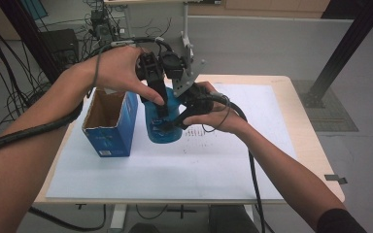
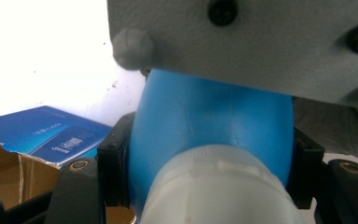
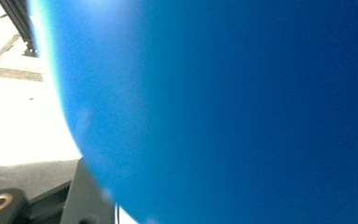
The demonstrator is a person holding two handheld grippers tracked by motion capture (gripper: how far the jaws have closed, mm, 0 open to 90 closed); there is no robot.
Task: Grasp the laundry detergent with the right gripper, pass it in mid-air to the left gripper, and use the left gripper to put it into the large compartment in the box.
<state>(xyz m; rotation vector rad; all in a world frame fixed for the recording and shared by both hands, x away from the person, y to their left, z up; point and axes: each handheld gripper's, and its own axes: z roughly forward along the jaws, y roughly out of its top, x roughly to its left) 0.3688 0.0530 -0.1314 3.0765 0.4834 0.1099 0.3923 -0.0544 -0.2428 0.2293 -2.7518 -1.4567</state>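
Observation:
A blue bottle (image 1: 158, 133) stands upright at the middle of the table, just right of an open blue carton (image 1: 110, 137). My left gripper (image 1: 161, 114) comes down from above, its jaws pressed on either side of the bottle's shoulder (image 2: 205, 116) below the white cap (image 2: 219, 191). My right gripper (image 1: 177, 121) reaches in from the right and clasps the bottle's body (image 3: 237, 116). One right jaw lies against the bottle's edge at lower left in the right gripper view; the other is hidden.
The carton (image 2: 42, 135) has torn cardboard flaps and an open top. A white sheet (image 1: 175, 174) covers the wooden table (image 1: 311, 145). The right gripper's grey plate (image 2: 261, 42) hangs close over the bottle. Cables and a black frame post (image 1: 340, 53) stand beyond the table.

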